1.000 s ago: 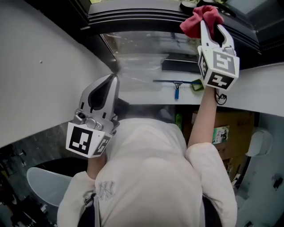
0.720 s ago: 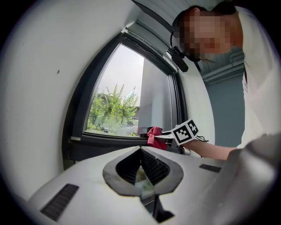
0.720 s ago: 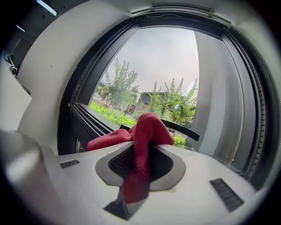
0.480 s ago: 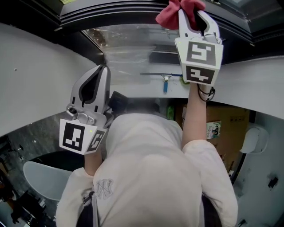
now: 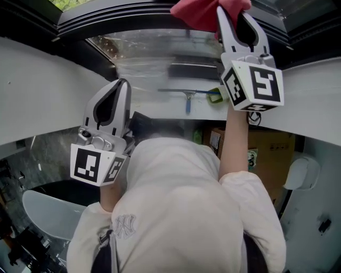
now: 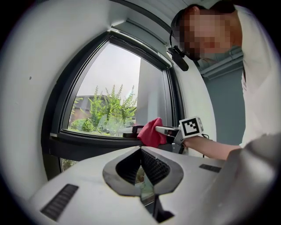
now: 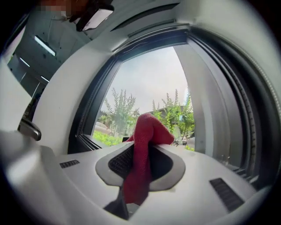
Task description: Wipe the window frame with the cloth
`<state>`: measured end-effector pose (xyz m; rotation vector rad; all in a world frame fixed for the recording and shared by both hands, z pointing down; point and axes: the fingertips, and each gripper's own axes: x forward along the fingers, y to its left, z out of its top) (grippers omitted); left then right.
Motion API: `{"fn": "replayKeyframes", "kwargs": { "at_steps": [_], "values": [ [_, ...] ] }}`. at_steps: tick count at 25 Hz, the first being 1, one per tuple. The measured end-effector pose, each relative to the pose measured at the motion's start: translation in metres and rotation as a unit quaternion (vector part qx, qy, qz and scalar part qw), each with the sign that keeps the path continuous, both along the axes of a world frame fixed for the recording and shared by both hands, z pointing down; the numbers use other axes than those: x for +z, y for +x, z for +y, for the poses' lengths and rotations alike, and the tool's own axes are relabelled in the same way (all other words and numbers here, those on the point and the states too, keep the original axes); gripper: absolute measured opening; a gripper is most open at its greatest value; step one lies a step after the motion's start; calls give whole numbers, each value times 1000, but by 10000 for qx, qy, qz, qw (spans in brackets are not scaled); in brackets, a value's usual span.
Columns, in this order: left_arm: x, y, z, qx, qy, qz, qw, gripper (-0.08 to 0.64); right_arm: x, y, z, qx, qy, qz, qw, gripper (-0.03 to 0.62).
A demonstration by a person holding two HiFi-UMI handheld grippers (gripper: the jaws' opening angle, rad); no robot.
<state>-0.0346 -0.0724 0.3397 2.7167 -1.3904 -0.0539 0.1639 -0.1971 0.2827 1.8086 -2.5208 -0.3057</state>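
My right gripper is raised at arm's length and shut on a red cloth. The cloth is bunched against the dark window frame at the top of the head view. In the right gripper view the cloth hangs between the jaws and pokes out past the tips, with the frame and glass beyond. My left gripper is held lower at the left, shut and holding nothing. The left gripper view has its tips together, and beyond them the cloth resting on the frame's lower rail.
A blue-handled squeegee and a green item lie on the white sill below the window. A cardboard box stands at the right under the sill. A pale round seat is at the lower left. White wall flanks the window.
My right gripper has carried the red cloth leftward along the frame and slightly higher. My left gripper has barely moved and stays shut.
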Motion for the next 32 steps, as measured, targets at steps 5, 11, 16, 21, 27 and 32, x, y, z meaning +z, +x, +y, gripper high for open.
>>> {"fn": "replayKeyframes", "kwargs": {
  "at_steps": [5, 11, 16, 21, 27, 32],
  "values": [
    [6, 15, 6, -214, 21, 24, 9998, 8, -30, 67, 29, 536, 563, 478, 9958, 86],
    [0, 34, 6, -224, 165, 36, 9996, 8, -52, 107, 59, 904, 972, 683, 9888, 86],
    [-26, 61, -2, 84, 481, 69, 9988, 8, -72, 138, 74, 1529, 1028, 935, 9784, 86],
    [-31, 84, -13, 498, 636, -13, 9967, 9, -131, 172, 86, 2171, 1551, 1078, 9577, 86],
    [-35, 88, -19, 881, 519, 125, 9947, 8, -218, 185, 74, 2752, 2048, 1592, 9257, 86],
    [-45, 78, -27, 998, 520, 186, 9935, 9, -287, 191, 51, 3103, 2306, 1579, 9086, 86]
  ]
}}
